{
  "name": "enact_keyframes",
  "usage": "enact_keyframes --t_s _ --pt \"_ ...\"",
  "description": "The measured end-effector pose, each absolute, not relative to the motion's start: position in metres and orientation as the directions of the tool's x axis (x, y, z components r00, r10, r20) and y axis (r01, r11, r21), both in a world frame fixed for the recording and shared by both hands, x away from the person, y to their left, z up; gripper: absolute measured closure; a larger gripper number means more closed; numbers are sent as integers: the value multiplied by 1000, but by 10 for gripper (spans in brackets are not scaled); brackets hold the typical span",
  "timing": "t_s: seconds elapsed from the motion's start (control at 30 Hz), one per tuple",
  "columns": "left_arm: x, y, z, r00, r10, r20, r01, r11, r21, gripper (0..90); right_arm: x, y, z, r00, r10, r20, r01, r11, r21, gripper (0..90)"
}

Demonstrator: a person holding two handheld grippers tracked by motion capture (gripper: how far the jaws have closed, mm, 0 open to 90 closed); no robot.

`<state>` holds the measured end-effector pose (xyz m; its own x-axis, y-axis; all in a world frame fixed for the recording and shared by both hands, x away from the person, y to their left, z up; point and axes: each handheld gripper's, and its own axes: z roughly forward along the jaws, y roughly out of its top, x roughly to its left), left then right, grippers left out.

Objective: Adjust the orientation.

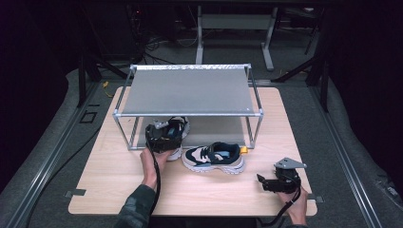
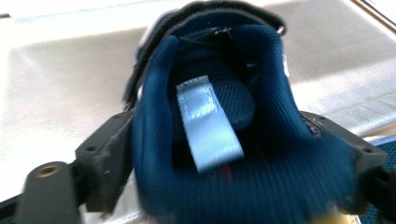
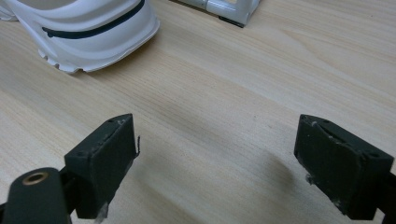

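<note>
The work in hand is judged to be the stowing of 2 shoes on the lower level of the metal rack (image 1: 188, 90) that stands at the far side of the surface (image 1: 109, 175). At the left, the left tool (image 1: 160, 134) sits at the front edge of the rack with shoe 1 (image 1: 178, 127) at its tip, toe pointing in under the top shelf. In the left gripper view the dark blue heel collar of shoe 1 (image 2: 233, 140) lies between the 2 jaws, which stand wide and flank it; blur prevents confirming whether the pads press on the fabric or have let go. Shoe 1 therefore appears to be at its place on the lower level, or nearly so. In the centre, shoe 2 (image 1: 214, 157) lies on the surface just in front of the rack, untouched, so its transfer is not yet done. At the right, the right tool (image 1: 266, 183) rests near the front right corner of the surface, jaws wide apart and holding nothing, with the white sole of shoe 2 (image 3: 84, 32) ahead of it.
</note>
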<state>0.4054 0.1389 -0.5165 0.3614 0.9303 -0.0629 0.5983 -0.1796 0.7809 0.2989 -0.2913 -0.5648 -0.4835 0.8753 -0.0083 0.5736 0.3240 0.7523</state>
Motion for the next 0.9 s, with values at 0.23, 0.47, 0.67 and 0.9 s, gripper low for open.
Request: enact_keyframes --t_s 0.23,0.47,0.67,0.9 --pt "371 150 -509 360 931 -64 516 -141 845 155 299 -291 -565 -481 877 -6 571 318 757 122" --pt "356 158 -514 382 918 -102 524 -125 842 248 299 -291 -565 -478 878 -6 572 317 757 122" --pt "357 155 -524 369 925 -93 526 -125 841 363 299 -291 -565 -480 877 -7 574 321 754 123" --pt "377 147 -527 352 933 -72 530 -136 837 369 299 -291 -565 -480 877 -11 570 322 756 124"
